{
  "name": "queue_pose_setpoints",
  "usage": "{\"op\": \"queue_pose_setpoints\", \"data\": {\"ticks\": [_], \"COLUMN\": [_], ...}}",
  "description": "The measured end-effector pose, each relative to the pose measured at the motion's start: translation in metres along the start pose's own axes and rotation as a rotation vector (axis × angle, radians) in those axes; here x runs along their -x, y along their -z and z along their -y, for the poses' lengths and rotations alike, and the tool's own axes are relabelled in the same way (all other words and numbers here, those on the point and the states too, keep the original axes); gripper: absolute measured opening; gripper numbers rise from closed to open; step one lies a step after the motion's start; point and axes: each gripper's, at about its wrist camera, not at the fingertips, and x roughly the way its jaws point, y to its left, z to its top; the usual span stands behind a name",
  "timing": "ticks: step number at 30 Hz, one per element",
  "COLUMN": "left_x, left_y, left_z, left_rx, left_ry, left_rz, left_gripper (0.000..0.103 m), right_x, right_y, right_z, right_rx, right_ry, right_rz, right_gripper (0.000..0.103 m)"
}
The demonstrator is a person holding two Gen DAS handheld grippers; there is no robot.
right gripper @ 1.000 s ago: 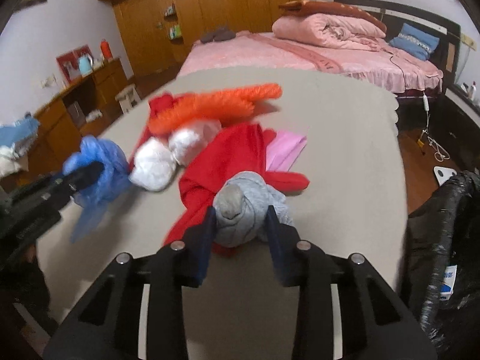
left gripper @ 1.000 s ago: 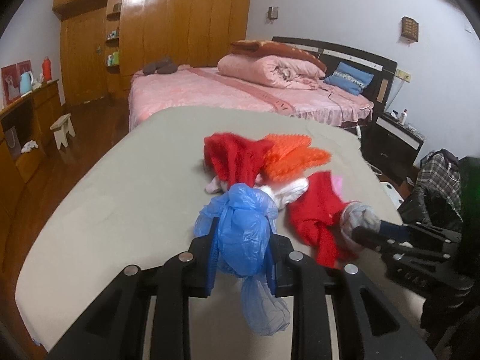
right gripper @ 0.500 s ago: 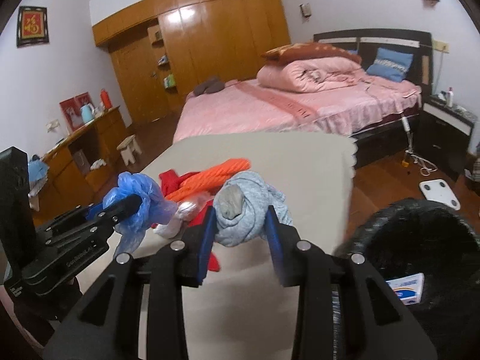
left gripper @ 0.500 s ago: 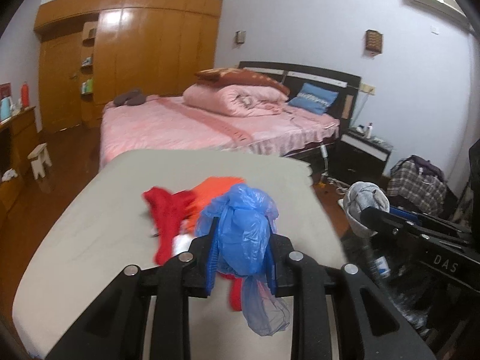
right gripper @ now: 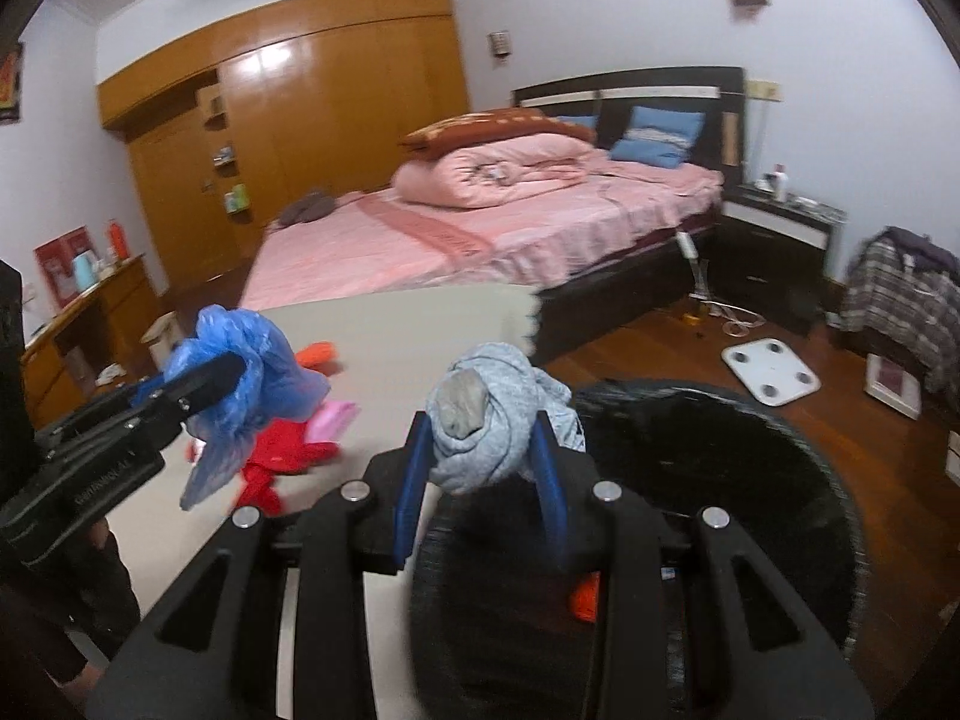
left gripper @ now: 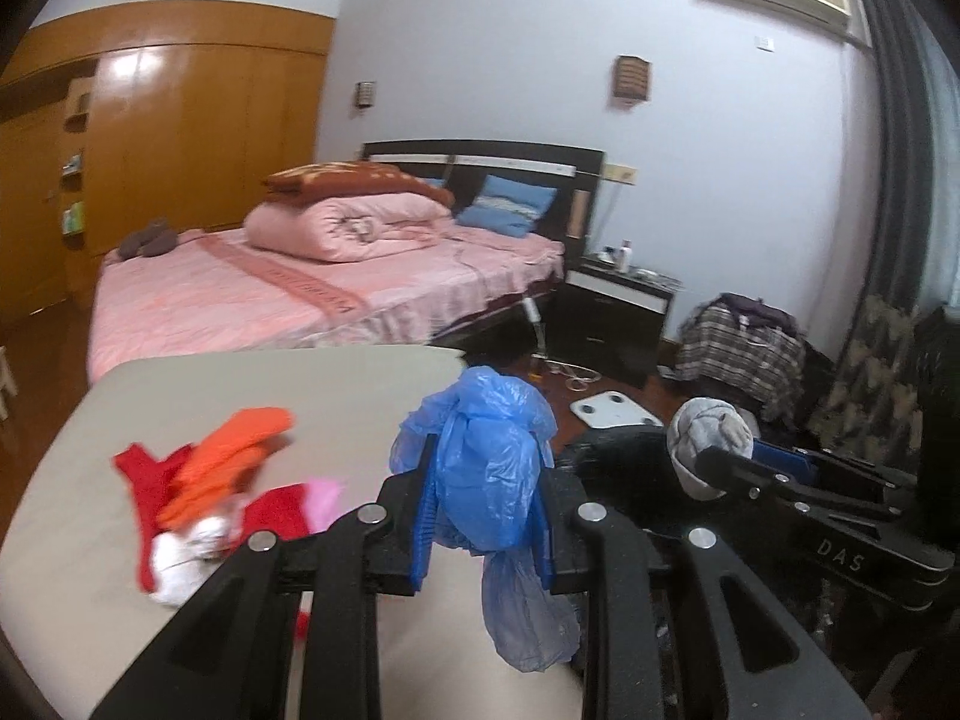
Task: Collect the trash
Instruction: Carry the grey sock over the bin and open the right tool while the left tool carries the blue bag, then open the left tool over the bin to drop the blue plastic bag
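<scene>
Grey cloth wad (right gripper: 492, 414) now hangs over black bin (right gripper: 720, 480).

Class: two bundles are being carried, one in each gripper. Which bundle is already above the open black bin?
The grey cloth bundle in the right gripper hangs over the black bin; the blue plastic bag, in the left gripper, is above the table edge.

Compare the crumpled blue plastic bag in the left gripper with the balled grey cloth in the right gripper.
The crumpled blue plastic bag is thin, shiny and translucent; the balled grey cloth is matte, opaque fabric. The bag trails a loose tail below the left gripper; the cloth is wound into a tight bundle. The cloth sits above the black bin bag; the bag is beside it, nearer the beige table. Both are clamped between blue pads, the cloth by the right gripper.
</scene>
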Motion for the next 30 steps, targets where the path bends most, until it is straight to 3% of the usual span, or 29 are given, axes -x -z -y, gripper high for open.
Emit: {"op": "queue_pose_setpoints", "data": {"ticks": [6, 18, 21, 22, 24, 26, 28, 30], "left_x": [-0.028, -0.071, -0.079, -0.081, -0.082, -0.079, -0.075, -0.067], "left_y": [-0.005, -0.011, -0.008, -0.008, -0.006, -0.005, -0.004, -0.004], "left_z": [0.043, 0.109, 0.116, 0.117, 0.113, 0.105, 0.099, 0.085], "left_rx": [-0.044, -0.090, -0.088, -0.087, -0.079, -0.075, -0.075, -0.071], "left_ry": [0.093, 0.229, 0.259, 0.266, 0.265, 0.248, 0.215, 0.171], "left_rz": [-0.019, -0.071, -0.090, -0.096, -0.094, -0.093, -0.085, -0.066], "left_gripper": [0.026, 0.026, 0.033, 0.046, 0.059, 0.062, 0.069, 0.074], "right_x": [0.012, 0.025, 0.028, 0.027, 0.028, 0.030, 0.032, 0.033], "right_y": [0.010, 0.030, 0.032, 0.031, 0.032, 0.033, 0.033, 0.031], "right_z": [0.048, 0.111, 0.118, 0.119, 0.121, 0.122, 0.118, 0.113], "right_rx": [-0.049, -0.116, -0.120, -0.119, -0.117, -0.116, -0.118, -0.118], "right_ry": [0.107, 0.238, 0.262, 0.274, 0.290, 0.308, 0.317, 0.316], "right_rz": [0.004, 0.000, -0.006, -0.004, -0.001, 0.010, 0.027, 0.046], "right_gripper": [0.032, 0.033, 0.037, 0.038, 0.053, 0.080, 0.091, 0.093]}}
